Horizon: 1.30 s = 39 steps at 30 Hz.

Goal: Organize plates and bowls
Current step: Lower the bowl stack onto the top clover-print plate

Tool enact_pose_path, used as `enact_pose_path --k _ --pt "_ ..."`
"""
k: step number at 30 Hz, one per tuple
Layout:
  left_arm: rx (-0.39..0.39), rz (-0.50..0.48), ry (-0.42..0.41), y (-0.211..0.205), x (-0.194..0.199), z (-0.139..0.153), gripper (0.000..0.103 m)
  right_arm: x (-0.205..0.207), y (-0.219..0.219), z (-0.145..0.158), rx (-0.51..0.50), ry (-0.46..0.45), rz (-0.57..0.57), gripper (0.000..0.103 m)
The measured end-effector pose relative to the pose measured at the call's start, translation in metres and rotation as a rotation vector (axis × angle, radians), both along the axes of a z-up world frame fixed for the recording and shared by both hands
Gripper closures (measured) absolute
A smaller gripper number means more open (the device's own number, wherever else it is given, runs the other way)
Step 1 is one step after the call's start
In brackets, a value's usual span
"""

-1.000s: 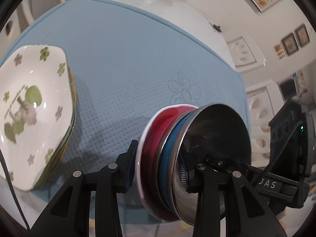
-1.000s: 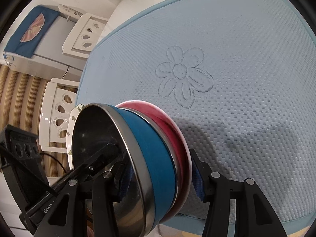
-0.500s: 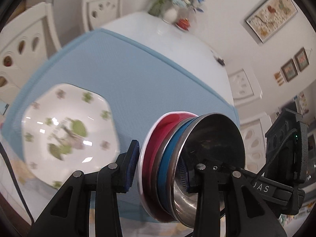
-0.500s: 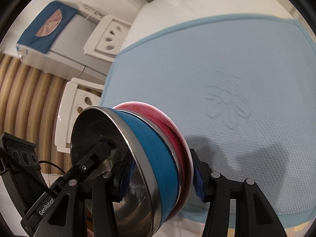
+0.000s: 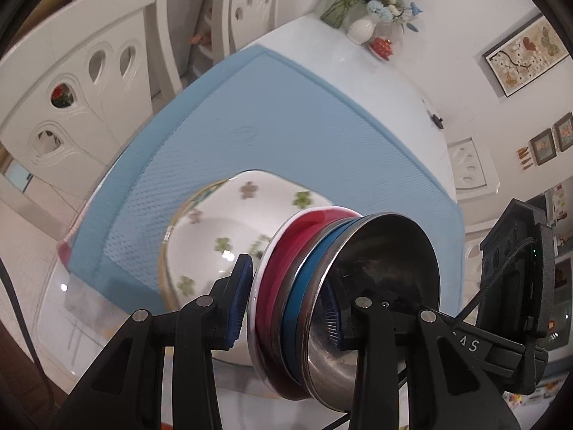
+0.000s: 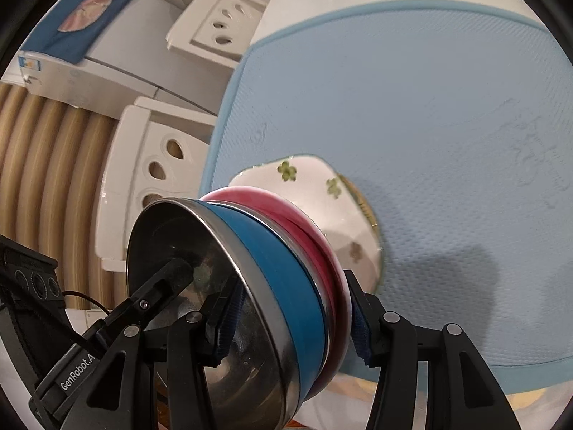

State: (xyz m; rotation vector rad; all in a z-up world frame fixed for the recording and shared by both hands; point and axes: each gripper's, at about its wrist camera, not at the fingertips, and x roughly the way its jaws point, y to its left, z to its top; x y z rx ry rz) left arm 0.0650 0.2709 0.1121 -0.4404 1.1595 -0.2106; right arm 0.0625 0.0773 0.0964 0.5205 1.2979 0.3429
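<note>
**Our two black hand-held tongs, up close**

Our left tongs (image 5: 284, 308) are matte black plastic, with angular, triangulated finger arms. Each arm carries round silver screw heads. The finger pads (image 5: 239, 301) are dark blue with fine ribbing. Our right tongs (image 6: 292, 319) share the same build: black arms, silver screws, blue ribbed pads (image 6: 358, 329).

Seen from the left wrist, the right unit's body shows pale letters "AS", a thin black cable and a small green light on its boxy housing. Seen from the right wrist, the left unit reads "GenRobot.A" in white, with three round recesses on its housing and a looping black cable.
</note>
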Motion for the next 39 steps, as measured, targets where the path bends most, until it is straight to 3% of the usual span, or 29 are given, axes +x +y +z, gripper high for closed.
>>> enact_pose_path --k 5,12,18,22,29,36,39 --pt "-0.039 -0.038 0.040 0.015 0.014 -0.025 0.071 0.007 0.017 -0.023 -0.046 0.063 -0.020 0.051" --pt "-0.059 -0.109 0.028 0.017 0.027 -0.029 0.071 0.011 0.017 -0.020 -0.087 0.055 -0.064 0.052" --pt "-0.095 -0.133 0.008 0.031 0.031 -0.023 0.071 0.010 0.006 -0.017 -0.036 0.062 -0.096 0.052" --pt "-0.063 -0.178 -0.038 0.034 0.027 -0.006 0.070 -0.001 -0.005 0.007 -0.036 -0.004 -0.116 0.052" --pt "0.023 -0.256 -0.186 0.028 0.002 0.036 0.068 -0.040 0.006 0.073 -0.166 -0.193 -0.102 0.050" --pt "0.102 -0.316 -0.330 0.007 -0.017 0.074 0.068 -0.083 0.036 0.105 -0.329 -0.329 -0.104 0.049" --pt "0.085 -0.299 -0.366 0.013 -0.018 0.085 0.059 -0.094 0.040 0.112 -0.372 -0.357 -0.113 0.048"
